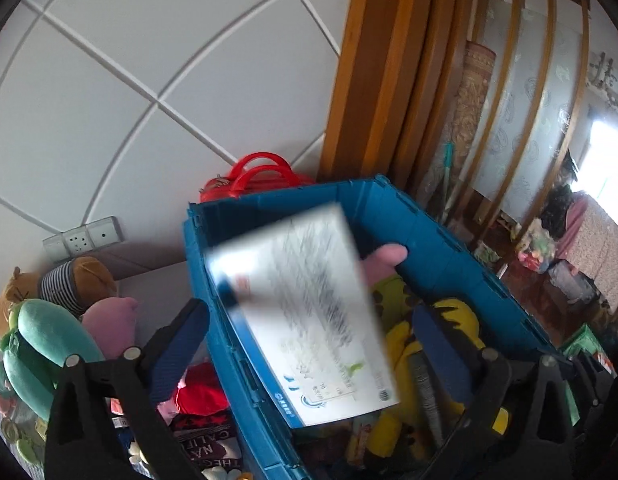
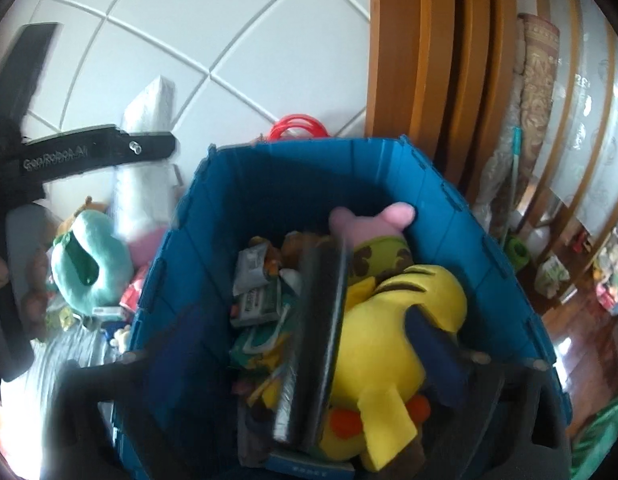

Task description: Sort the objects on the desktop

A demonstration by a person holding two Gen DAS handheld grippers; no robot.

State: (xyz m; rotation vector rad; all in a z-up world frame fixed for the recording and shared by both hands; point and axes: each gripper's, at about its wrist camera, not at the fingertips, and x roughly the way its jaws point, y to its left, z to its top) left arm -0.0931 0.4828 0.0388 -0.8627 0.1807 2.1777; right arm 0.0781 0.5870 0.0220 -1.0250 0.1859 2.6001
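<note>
Blue plastic makes up the folding crate (image 1: 389,208) that fills both views, already loaded with a yellow plush toy (image 2: 405,320), a pink-headed plush in a green spotted top (image 2: 373,224), a long dark flat slab (image 2: 317,344) propped on edge and some small printed packets (image 2: 257,300).

In the left wrist view a white printed carton with a blue edge (image 1: 305,320), blurred by motion, hangs over the crate's opening, ahead of the left claw (image 1: 313,344). That claw's blue-padded fingers (image 1: 177,352) stand wide apart on either side, and I cannot see either pad touching the carton, so it looks released or dropping rather than held. In the right wrist view, a white blurred shape past the left claw may be the same carton; I cannot be sure.

The right claw (image 2: 301,364) hovers over the crate's contents with its fingers also spread; nothing sits between them.

Outside the crate, to its left, a teal plush (image 1: 49,340), a brown plush with a striped band (image 1: 75,284), a red item (image 1: 201,392) and a dark printed cloth (image 1: 209,440) still lie heaped. A red-handled bag (image 1: 257,176) sits behind the crate against the white tiled wall (image 1: 149,80).

The step in hand seems to be dropping the carton into the crate. Next, most likely, a claw must turn to the heap on the left, settle around one soft toy and close on it.
</note>
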